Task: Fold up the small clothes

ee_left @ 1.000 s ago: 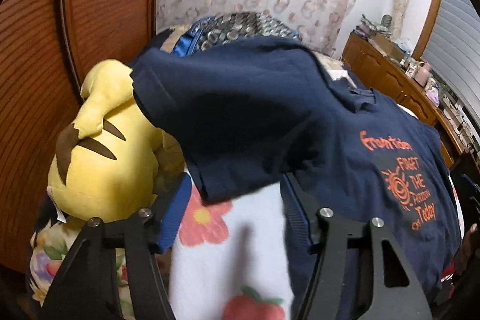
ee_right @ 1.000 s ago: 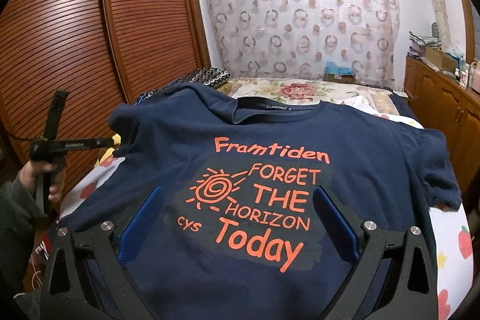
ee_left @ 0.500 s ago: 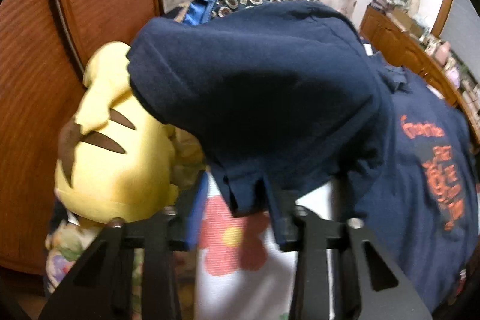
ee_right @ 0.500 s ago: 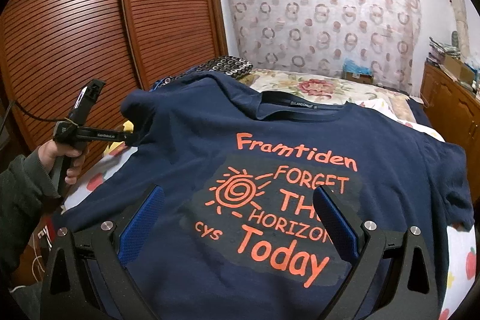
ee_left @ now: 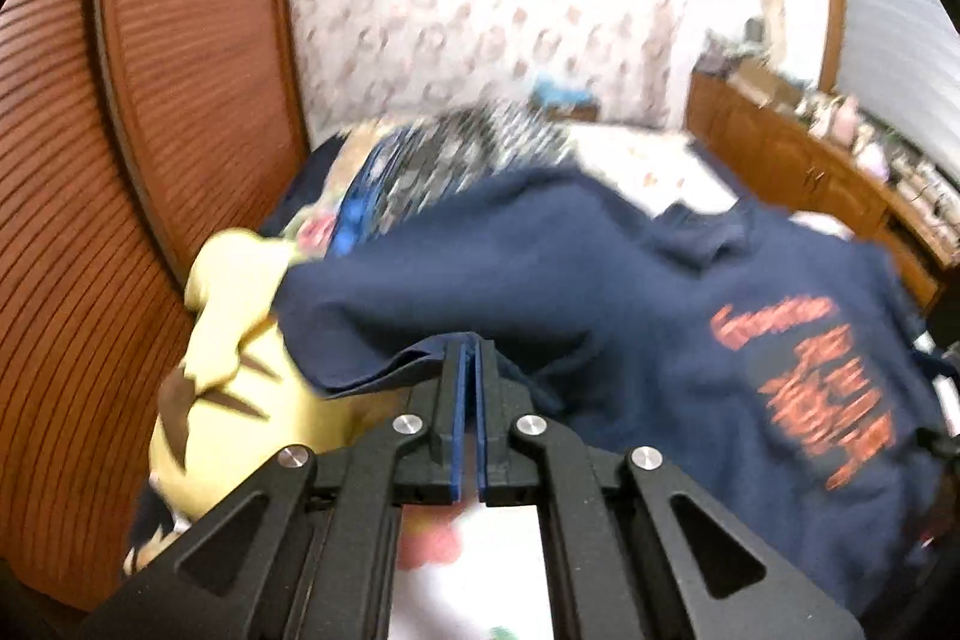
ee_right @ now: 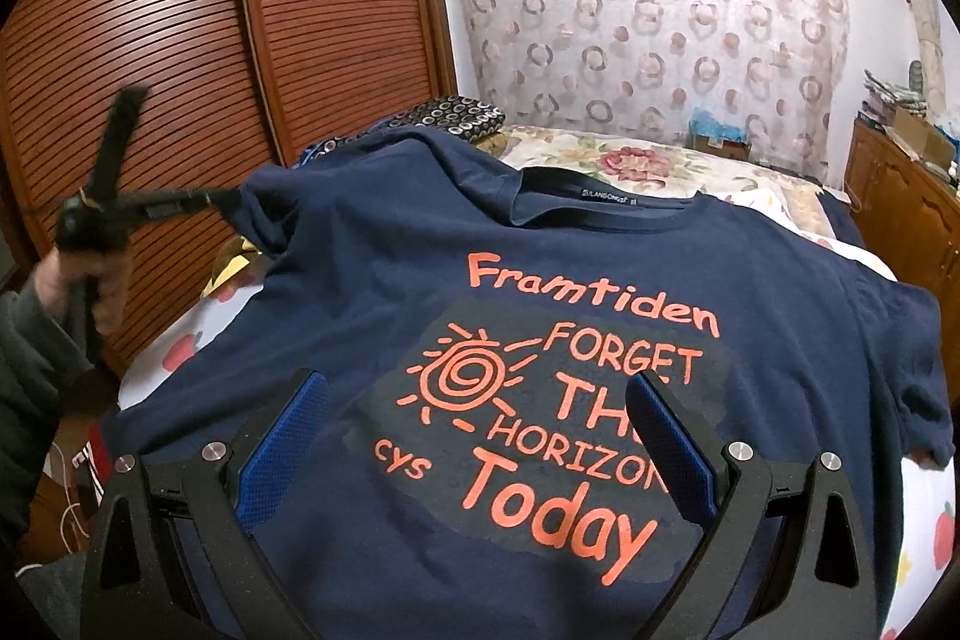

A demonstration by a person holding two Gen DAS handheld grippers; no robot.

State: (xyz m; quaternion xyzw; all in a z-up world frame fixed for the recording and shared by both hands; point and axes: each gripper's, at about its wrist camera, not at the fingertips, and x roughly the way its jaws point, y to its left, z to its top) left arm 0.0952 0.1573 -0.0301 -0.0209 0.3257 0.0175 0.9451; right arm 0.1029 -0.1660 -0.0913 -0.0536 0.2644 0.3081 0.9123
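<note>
A navy T-shirt with orange print lies face up on the bed. It also shows in the left wrist view. My left gripper is shut on the hem of the shirt's left sleeve and holds it lifted. In the right wrist view the left gripper pinches that sleeve at the shirt's left side. My right gripper is open and empty, hovering above the printed chest.
A yellow plush toy lies left of the sleeve. Folded patterned cloth lies at the bed's far left. A wooden wardrobe stands on the left, a wooden dresser on the right. The floral sheet shows beyond the collar.
My left gripper closed on the sleeve hem and lifted it; it was open a second ago. The right gripper stayed open over the print.
</note>
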